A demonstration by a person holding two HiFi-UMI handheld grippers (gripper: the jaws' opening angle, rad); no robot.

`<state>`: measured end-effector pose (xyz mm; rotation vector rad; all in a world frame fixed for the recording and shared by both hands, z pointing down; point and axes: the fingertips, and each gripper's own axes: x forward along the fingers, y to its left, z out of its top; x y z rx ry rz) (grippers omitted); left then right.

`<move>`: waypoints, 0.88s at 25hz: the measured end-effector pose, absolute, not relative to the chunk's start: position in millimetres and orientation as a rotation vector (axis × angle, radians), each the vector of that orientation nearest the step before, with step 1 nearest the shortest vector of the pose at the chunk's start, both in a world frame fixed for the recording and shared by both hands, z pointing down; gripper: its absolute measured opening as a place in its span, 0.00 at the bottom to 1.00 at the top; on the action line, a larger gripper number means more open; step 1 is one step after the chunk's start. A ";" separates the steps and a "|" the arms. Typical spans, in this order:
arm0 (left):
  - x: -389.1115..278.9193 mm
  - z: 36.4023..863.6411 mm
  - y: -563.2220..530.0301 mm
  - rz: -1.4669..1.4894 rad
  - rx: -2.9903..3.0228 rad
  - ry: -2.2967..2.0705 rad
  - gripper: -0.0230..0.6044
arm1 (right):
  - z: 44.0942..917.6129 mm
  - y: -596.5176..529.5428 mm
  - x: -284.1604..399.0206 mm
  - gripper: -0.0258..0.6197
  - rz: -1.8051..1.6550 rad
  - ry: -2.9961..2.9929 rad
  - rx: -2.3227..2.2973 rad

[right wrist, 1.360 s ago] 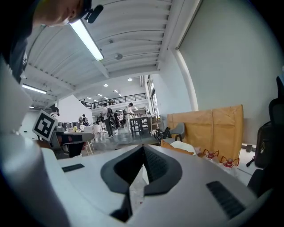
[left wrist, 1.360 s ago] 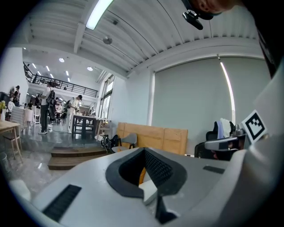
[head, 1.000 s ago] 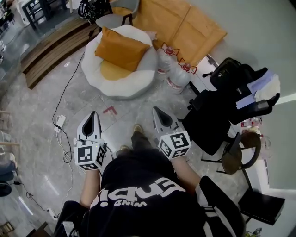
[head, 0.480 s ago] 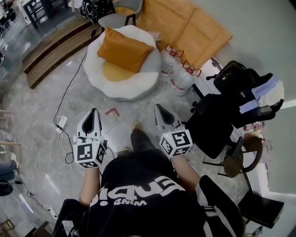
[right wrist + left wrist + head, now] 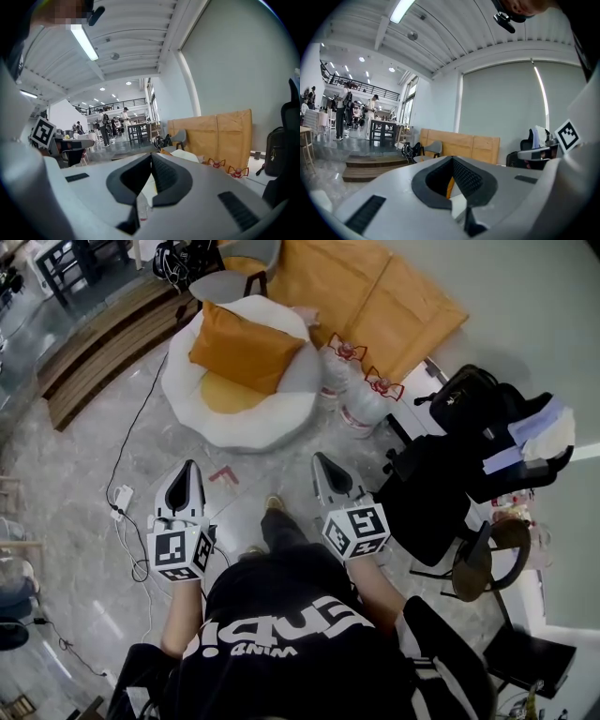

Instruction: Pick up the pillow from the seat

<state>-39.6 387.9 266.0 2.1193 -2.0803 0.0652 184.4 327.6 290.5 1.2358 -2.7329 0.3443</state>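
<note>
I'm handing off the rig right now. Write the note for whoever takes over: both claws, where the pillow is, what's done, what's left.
The left claw is shut and empty, held over the floor short of the seat.
The right claw is shut and empty, level with it on the other side.
The orange pillow lies tilted on the round white seat, ahead of both claws and untouched.
Done: nothing yet.
Left: close in, open the claws, grip the pillow and lift it off the seat.
Mind the water bottles standing right of the seat.
</note>
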 end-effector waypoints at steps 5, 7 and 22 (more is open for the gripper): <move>-36.5 267.1 363.3 0.074 2.129 -2.057 0.05 | 291.8 303.3 183.2 0.07 0.365 -2.730 1.239; -37.8 265.9 351.0 0.077 2.136 -2.056 0.05 | 291.5 291.6 179.7 0.07 0.367 -2.737 1.234; -38.1 250.6 244.4 0.094 2.151 -2.094 0.05 | 286.1 180.2 173.7 0.07 0.362 -2.778 1.188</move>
